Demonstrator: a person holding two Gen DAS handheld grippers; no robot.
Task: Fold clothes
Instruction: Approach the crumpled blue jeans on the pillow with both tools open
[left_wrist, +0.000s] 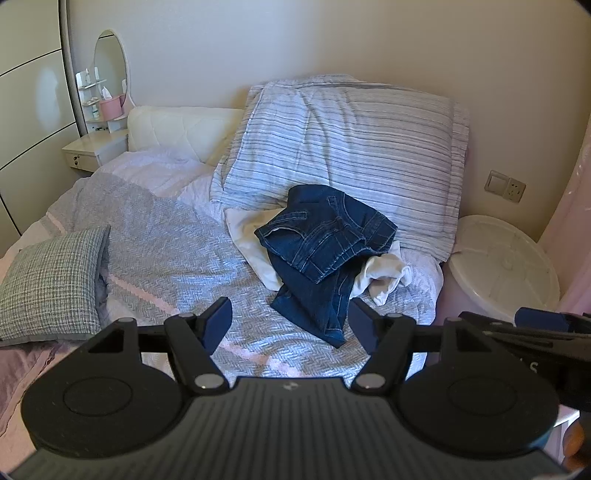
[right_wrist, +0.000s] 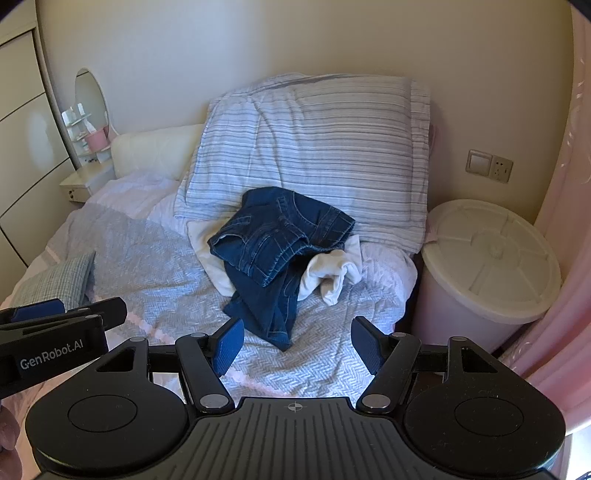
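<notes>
Dark blue jeans lie crumpled on the bed, on top of a white garment. They also show in the right wrist view as jeans over the white garment. My left gripper is open and empty, hovering above the bedspread just short of the jeans' leg end. My right gripper is open and empty, at a similar distance from the pile. Each gripper shows at the edge of the other's view.
A large striped pillow leans on the wall behind the clothes. A checked cushion lies at the left. A white round lidded bin stands right of the bed. The grey herringbone bedspread stretches left of the pile.
</notes>
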